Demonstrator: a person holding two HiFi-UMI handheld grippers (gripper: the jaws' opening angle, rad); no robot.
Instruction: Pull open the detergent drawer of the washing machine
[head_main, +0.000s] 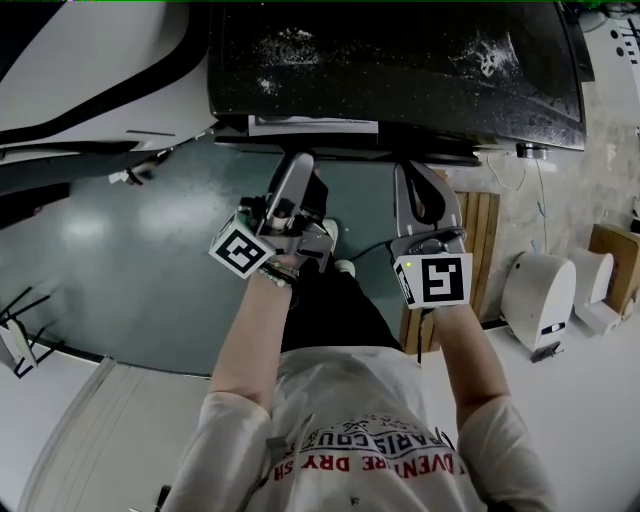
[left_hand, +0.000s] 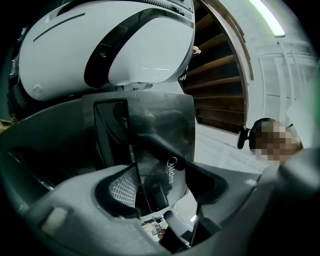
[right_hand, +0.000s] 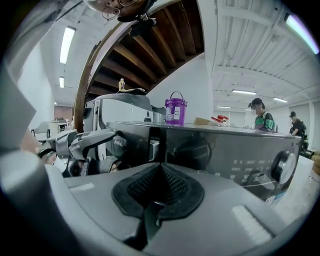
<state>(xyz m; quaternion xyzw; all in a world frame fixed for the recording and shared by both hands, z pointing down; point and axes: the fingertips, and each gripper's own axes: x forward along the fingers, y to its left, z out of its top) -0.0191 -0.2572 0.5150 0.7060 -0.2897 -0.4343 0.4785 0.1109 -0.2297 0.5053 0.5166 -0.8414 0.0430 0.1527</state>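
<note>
Figure: both grippers at the front of the washing machine, seen from the head view and the two gripper views.

Washing machine (head_main: 400, 60): its dark, glossy top is filling the upper part of the head view, and I am standing right in front of it.

Detergent drawer (left_hand: 160, 130): it is sitting at the left end of the machine's front, left of the panel carrying the dial (right_hand: 282, 167). Its dark face with the brand logo is filling the middle of the left gripper view.

Left gripper (head_main: 298, 165) (left_hand: 160, 182): I am holding it released, tilted slightly upward, with its jaws standing apart, one on each side of the drawer's front plate. The pads seem to be just clear of the plate, though the steep angle is making contact hard to judge.

Right gripper (head_main: 415, 170) (right_hand: 160, 175): I am keeping it clenched, with the ribbed pads meeting and nothing between them. It is hovering just beside the left gripper and pointing at the machine's front, to the right of the drawer.

Purple bucket (right_hand: 176, 111): it is standing upright on the machine's top.

White appliance (head_main: 90, 60) (left_hand: 125, 45): it is standing to the left of the machine, rising above the drawer in the left gripper view.

Floor (head_main: 150, 260): grey-green, it is showing below and to the left of my arms.

Background: two people (right_hand: 260, 117) are standing well beyond the machine.
</note>
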